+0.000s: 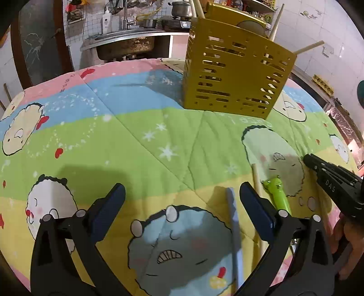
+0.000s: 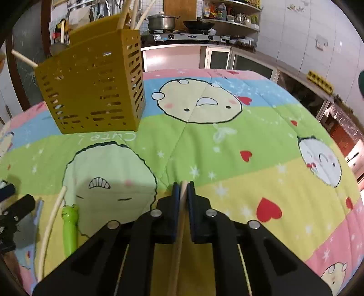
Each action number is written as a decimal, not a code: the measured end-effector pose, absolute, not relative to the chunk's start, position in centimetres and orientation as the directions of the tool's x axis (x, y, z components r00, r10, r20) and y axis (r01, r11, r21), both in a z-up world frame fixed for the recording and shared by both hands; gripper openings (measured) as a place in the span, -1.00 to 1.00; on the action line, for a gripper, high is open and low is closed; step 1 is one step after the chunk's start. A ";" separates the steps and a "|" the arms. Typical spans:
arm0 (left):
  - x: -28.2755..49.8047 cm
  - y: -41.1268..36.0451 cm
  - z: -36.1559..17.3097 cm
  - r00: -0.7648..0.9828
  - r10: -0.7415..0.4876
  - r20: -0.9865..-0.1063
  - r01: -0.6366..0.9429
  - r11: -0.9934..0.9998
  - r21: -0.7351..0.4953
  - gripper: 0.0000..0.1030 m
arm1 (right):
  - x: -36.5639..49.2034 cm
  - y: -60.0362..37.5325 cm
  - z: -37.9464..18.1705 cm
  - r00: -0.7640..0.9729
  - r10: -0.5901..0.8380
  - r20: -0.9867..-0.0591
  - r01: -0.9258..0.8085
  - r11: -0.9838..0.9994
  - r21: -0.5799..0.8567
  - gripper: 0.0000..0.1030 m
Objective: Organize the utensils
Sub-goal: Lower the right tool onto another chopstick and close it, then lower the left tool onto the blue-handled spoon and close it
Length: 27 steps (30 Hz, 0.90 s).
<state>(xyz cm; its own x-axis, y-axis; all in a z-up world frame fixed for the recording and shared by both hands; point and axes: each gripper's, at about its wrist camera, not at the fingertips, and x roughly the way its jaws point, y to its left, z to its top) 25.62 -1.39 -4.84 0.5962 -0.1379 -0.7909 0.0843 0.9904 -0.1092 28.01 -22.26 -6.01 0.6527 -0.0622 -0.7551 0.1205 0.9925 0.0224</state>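
A yellow slotted utensil holder (image 1: 236, 75) stands at the far side of the quilt-covered table, with wooden chopsticks (image 1: 309, 47) sticking out of it; it also shows in the right wrist view (image 2: 93, 86). My left gripper (image 1: 182, 205) is open and empty above the quilt, with a grey utensil handle (image 1: 234, 230) lying between its fingers. A wooden chopstick (image 1: 256, 182) and a green frog-headed utensil (image 1: 278, 193) lie just to its right. My right gripper (image 2: 183, 193) is shut on a wooden chopstick (image 2: 179, 239) low over the quilt.
The cartoon quilt (image 2: 227, 141) covers the whole table. A loose chopstick (image 2: 51, 227) and the green utensil (image 2: 70, 227) lie left of my right gripper. Behind are a sink (image 1: 127, 43), a stove with a pot (image 2: 162, 21) and shelves.
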 end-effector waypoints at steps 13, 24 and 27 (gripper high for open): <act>24.3 -3.7 -5.4 0.567 -0.139 -0.812 0.142 0.987 -0.070 0.41 | 24.5 -23.5 -6.0 0.669 -0.035 -0.742 0.141 0.987 0.081 -0.85; 24.5 -5.2 -5.5 0.565 -0.124 -0.816 0.174 0.984 -0.029 -0.38 | 24.8 -22.8 -6.3 0.659 -0.039 -0.751 0.136 0.988 0.068 -0.85; 25.2 -5.4 -5.5 0.559 -0.128 -0.819 0.170 0.985 -0.037 -0.58 | 25.0 -22.9 -6.4 0.655 -0.032 -0.755 0.137 0.988 0.077 -0.85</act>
<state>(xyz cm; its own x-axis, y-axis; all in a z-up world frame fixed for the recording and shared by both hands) 25.19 -5.36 -5.46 0.5589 -0.1275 -0.8193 0.1700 0.9847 -0.0373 25.01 -22.88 -6.38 0.6549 -0.0318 -0.7550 0.1366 0.9876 0.0768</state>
